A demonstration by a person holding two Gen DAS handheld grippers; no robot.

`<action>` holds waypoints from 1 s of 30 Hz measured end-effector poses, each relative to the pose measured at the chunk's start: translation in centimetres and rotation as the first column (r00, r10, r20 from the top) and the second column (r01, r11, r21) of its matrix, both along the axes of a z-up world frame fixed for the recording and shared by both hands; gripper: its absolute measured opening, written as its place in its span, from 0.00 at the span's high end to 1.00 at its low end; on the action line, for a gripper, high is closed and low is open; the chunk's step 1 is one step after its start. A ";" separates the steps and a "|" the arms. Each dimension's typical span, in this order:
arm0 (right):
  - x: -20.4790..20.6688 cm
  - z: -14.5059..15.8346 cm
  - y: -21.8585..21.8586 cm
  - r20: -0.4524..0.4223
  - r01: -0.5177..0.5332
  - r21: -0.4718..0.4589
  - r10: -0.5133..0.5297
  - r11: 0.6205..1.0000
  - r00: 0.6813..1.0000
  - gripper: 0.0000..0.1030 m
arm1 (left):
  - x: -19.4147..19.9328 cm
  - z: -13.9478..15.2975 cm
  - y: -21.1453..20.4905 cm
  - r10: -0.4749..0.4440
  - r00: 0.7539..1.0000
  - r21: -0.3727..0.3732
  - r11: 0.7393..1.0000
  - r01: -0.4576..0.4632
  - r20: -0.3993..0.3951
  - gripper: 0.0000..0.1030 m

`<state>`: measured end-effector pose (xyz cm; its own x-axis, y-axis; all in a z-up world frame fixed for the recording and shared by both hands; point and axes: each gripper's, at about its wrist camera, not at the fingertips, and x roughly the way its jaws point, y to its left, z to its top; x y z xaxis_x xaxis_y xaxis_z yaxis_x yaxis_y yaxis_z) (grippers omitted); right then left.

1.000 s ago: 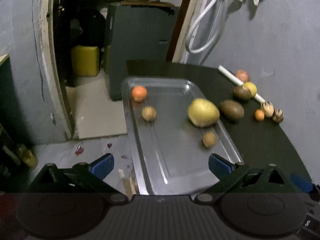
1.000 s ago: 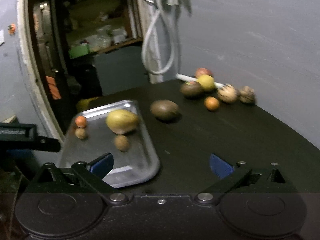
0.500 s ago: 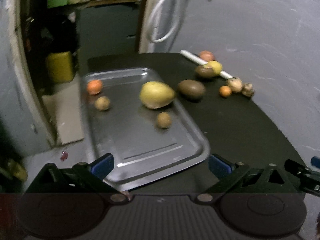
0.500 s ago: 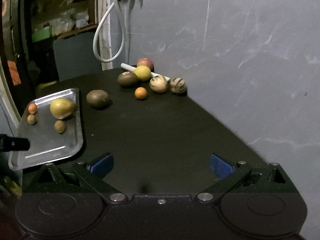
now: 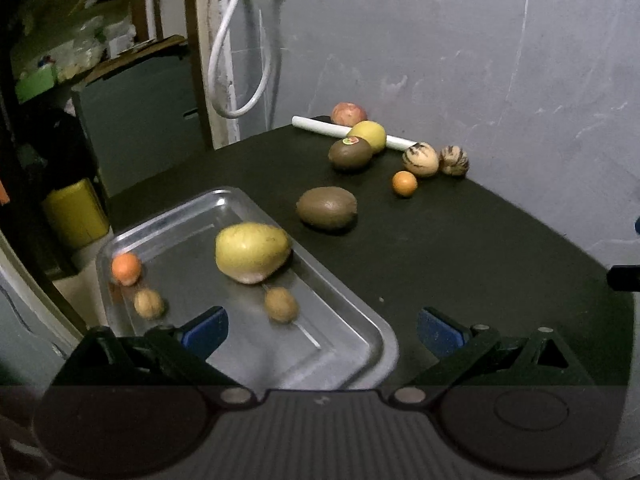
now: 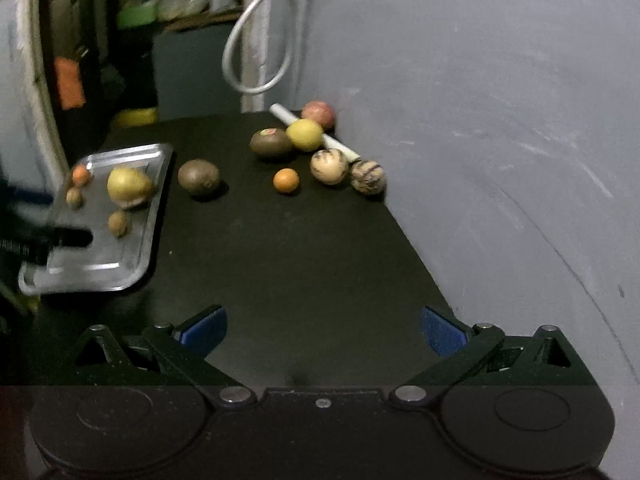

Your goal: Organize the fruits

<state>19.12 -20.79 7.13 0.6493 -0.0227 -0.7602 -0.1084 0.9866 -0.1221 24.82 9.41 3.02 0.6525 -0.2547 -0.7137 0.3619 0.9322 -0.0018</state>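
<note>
Both my claws spread wide, nothing between the fingers, touching nothing. My left gripper (image 5: 322, 330) hovers over the near corner of the metal tray (image 5: 360, 328), lower centre of its frame; blue pads apart. My right gripper (image 6: 324, 330) hangs over bare black table (image 6: 300, 260), pads equally apart; the left one shows as a dark blur at the left edge of the right view.

In the tray, left wrist view: big yellow fruit (image 5: 252, 252) centre, small orange (image 5: 126, 269) at left rim, two brown nuts (image 5: 281, 305) nearer me.

Loose on the table: a brown kiwi (image 5: 327, 209) just right of the tray, not touching it. Upper right cluster: second kiwi with sticker (image 5: 350, 154), yellow lemon (image 5: 369, 135) touching it, red apple (image 5: 349, 113) behind the white stick (image 5: 320, 126), two striped balls (image 5: 420, 159) side by side, tiny orange (image 5: 405, 184) in front of them.
</note>
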 end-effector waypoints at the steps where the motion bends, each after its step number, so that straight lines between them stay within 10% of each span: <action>1: 0.7 -0.1 -0.2 -0.004 -0.024 -0.004 0.024 1.000 1.000 0.01 | 0.7 0.1 -0.1 -0.006 1.000 0.012 1.000 0.006 -0.004 0.01; 19: 16.7 -3.6 -1.8 0.005 -0.247 0.166 0.250 0.955 0.968 0.01 | 10.6 -0.4 -5.4 -0.192 0.981 0.227 0.955 0.191 -0.019 0.01; 30: 22.2 -8.2 -0.4 -0.026 -0.216 0.276 0.232 0.937 0.972 0.12 | 15.7 -3.5 -6.9 -0.174 0.980 0.191 0.963 0.190 -0.097 0.01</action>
<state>41.27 -21.18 -1.05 0.5694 0.3292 -0.7532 -0.3294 0.9309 0.1579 40.57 2.55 -0.49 0.5482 -0.2118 -0.8091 0.5313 0.8353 0.1413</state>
